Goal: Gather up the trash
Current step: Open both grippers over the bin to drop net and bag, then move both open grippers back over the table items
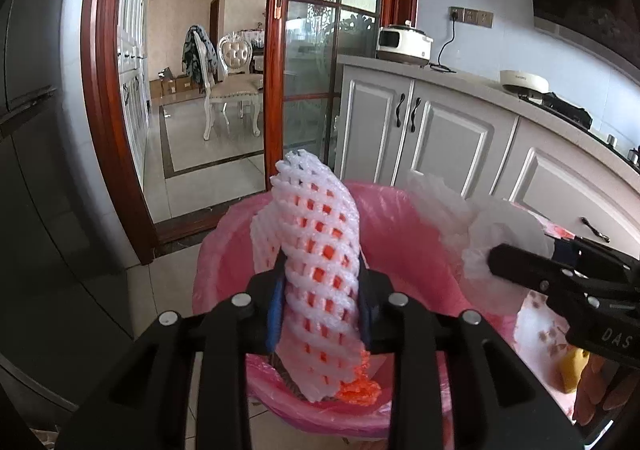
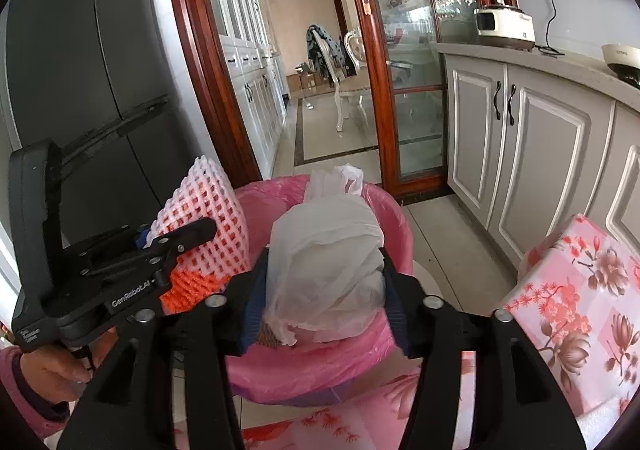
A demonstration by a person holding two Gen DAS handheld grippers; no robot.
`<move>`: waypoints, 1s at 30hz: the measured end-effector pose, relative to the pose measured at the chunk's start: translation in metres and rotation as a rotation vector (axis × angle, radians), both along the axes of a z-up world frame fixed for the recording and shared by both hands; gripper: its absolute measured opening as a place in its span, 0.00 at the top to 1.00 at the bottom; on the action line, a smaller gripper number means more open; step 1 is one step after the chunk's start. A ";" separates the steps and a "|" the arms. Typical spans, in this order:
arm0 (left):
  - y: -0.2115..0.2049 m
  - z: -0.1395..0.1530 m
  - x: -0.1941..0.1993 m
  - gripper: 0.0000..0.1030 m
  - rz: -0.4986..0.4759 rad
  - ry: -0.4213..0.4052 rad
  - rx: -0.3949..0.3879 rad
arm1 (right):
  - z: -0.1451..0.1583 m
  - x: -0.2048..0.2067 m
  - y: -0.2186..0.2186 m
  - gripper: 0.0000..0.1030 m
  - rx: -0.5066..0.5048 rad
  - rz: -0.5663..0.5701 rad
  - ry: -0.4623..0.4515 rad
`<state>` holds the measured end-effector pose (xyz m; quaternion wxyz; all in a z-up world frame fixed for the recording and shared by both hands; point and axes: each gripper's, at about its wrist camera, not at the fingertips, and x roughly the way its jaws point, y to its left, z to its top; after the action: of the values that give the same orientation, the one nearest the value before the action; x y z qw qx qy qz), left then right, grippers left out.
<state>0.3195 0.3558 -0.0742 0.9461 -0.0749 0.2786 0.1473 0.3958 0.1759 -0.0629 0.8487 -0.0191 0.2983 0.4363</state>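
My left gripper (image 1: 322, 290) is shut on a white foam fruit net with an orange net inside (image 1: 316, 250). It holds the net upright over the trash bin lined with a pink bag (image 1: 224, 250). My right gripper (image 2: 324, 282) is shut on a crumpled white plastic bag (image 2: 328, 250), also held over the pink-lined bin (image 2: 396, 234). In the right wrist view the left gripper (image 2: 192, 234) with the foam net (image 2: 208, 205) shows at the left. In the left wrist view the right gripper (image 1: 520, 266) and white bag (image 1: 492, 234) show at the right.
Grey kitchen cabinets (image 1: 460, 137) run along the right under a counter with a rice cooker (image 1: 404, 43). A dark fridge (image 2: 92, 69) stands on the left. A red-framed sliding door (image 2: 380, 69) opens to a dining room. A pink floral cloth (image 2: 580, 290) lies close right.
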 end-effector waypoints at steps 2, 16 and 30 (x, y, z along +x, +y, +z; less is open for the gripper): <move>0.001 -0.003 0.002 0.62 0.003 0.005 0.002 | -0.002 0.000 0.000 0.37 -0.002 -0.006 -0.001; -0.009 0.007 -0.024 0.45 0.028 -0.018 -0.003 | 0.010 -0.031 -0.037 0.36 -0.024 -0.057 -0.047; -0.090 0.037 -0.086 0.16 -0.041 -0.068 -0.019 | 0.031 -0.095 -0.147 0.33 -0.032 -0.201 -0.087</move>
<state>0.2333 0.2657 -0.0370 0.9571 -0.0832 0.2493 0.1224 0.3012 0.0289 -0.0319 0.8998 -0.0216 0.2686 0.3431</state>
